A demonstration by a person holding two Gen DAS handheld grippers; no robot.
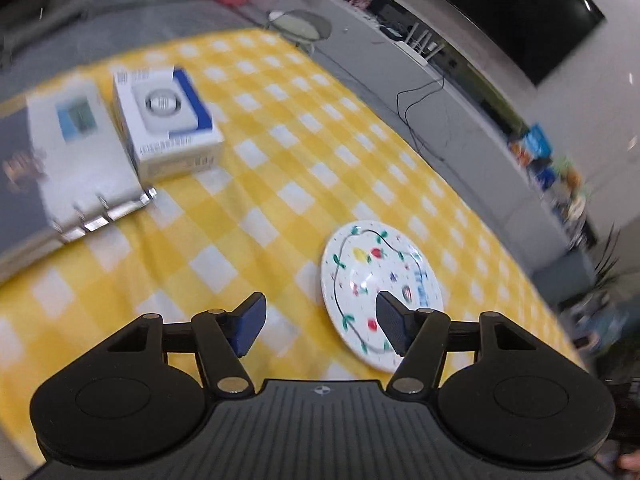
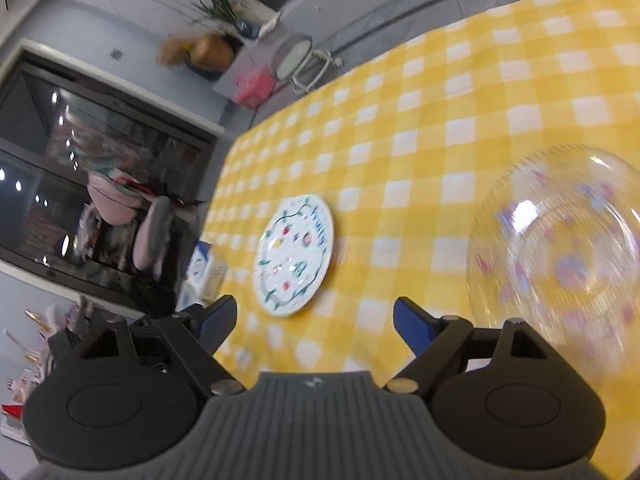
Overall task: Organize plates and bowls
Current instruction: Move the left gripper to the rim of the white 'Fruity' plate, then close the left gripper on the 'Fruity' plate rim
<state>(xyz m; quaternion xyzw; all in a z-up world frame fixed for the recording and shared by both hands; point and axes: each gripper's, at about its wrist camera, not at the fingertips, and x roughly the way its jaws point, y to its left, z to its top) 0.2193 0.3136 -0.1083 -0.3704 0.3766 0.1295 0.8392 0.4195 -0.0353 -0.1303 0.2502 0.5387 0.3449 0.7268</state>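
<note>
A white plate painted with fruit and vines point(image 1: 376, 276) lies flat on the yellow checked tablecloth point(image 1: 280, 152). My left gripper point(image 1: 320, 322) is open and empty; its right finger hangs over the plate's near part. In the right wrist view the same plate point(image 2: 294, 254) lies ahead of my right gripper point(image 2: 314, 322), which is open and empty above the cloth. A clear glass bowl with pink and blue spots point(image 2: 560, 252) sits to the right of that gripper, blurred.
A white and blue box point(image 1: 168, 120) and a white binder with metal rings point(image 1: 80, 168) lie at the far left of the table. Past the table's far edge are a grey stool point(image 1: 304, 26), cables and a low shelf. A box point(image 2: 204, 270) stands at the table's left edge.
</note>
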